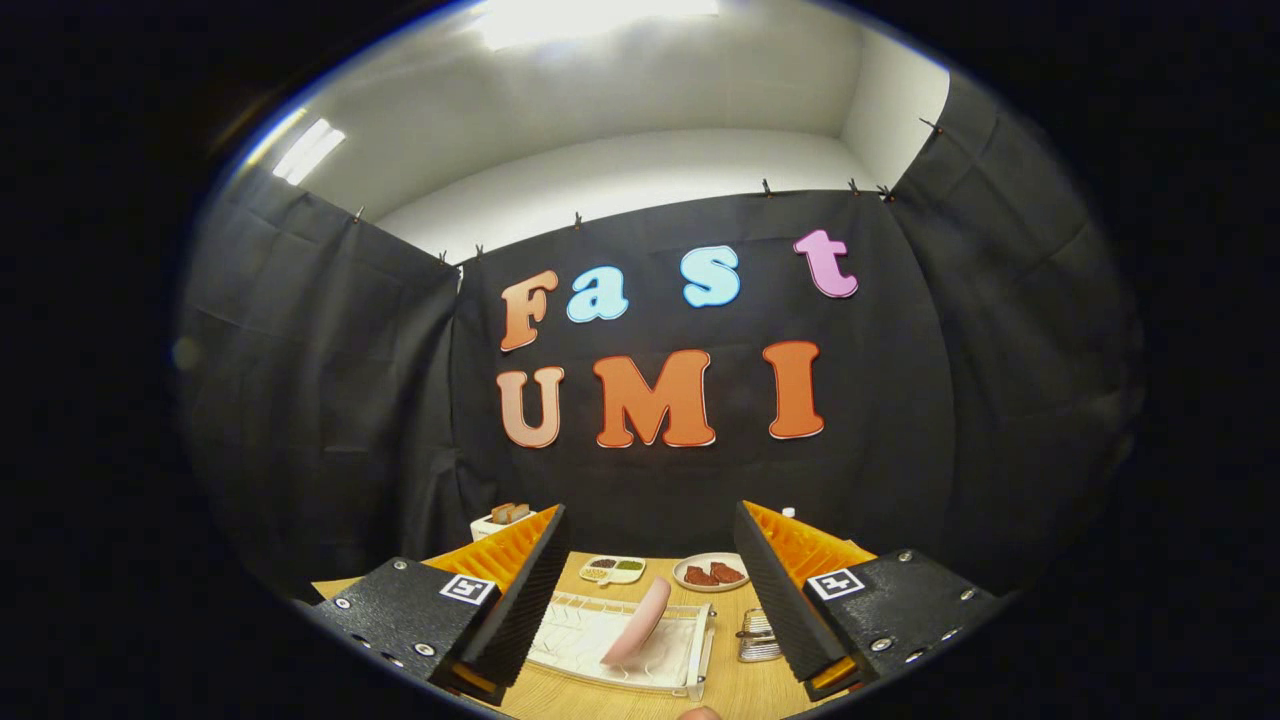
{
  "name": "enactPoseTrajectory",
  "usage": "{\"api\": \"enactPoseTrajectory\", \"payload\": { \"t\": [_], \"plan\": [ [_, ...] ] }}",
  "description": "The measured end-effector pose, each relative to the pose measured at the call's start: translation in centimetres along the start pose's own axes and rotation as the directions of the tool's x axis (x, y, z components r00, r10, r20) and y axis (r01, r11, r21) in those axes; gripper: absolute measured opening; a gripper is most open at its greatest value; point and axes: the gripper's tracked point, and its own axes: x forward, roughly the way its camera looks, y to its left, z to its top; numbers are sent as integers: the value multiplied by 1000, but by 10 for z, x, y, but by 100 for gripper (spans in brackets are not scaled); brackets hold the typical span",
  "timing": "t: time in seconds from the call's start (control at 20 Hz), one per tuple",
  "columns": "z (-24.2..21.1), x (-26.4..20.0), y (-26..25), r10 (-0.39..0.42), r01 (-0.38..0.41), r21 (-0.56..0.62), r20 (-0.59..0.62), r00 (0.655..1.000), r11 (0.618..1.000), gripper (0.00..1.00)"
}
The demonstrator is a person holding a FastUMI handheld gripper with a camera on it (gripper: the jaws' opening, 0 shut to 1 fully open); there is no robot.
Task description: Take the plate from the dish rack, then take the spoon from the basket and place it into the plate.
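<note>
1. Broadly, a wooden table (640, 700) is spreading beneath the gripper (650, 590), whose two fingers are standing wide apart and holding nothing, one at seven o'clock and one at five o'clock of the scene.
2. Next in size, a white dish rack (690, 650) is lying on the table between the fingers and just ahead of them, its long side running from nine o'clock to three o'clock.
3. Standing on edge in that rack, a pink plate (640, 620) is leaning, its long axis running from roughly seven o'clock up to one o'clock, its upper rim pointing away from the fingers.
4. Just beside the rack at three o'clock, a metal wire basket (758, 636) is sitting close against the right finger; what it is holding cannot be told.
5. Beyond the rack at twelve o'clock, a round white dish (711, 571) with reddish pieces is resting on the table.
6. Left of that dish, a small divided tray (612, 570) is sitting.
7. Farther off at ten o'clock, a white box (490, 524) carrying brown pieces is peeking past the left finger.
</note>
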Motion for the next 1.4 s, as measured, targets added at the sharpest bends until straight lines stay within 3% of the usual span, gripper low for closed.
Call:
{"api": "enactPoseTrajectory", "payload": {
  "t": [0.3, 0.45, 0.6, 0.8, 1.1, 1.25, 1.4],
  "plan": [
    [-49, 20, 23, 69, -59, 58, -191, 979, 997, 98],
    [-66, 32, 37, 134, -100, 124, -302, 944, 987, 98],
    [-86, 47, 37, 154, -76, 200, -414, 897, 977, 97],
    [-113, 63, 39, 154, -49, 208, -529, 835, 977, 95],
    [-162, 91, 24, 64, 0, 95, -662, 747, 995, 94],
    [-182, 103, 28, 58, -10, 71, -710, 701, 997, 92],
    [-194, 118, 25, 38, -6, 46, -733, 679, 999, 89]
  ]
}}
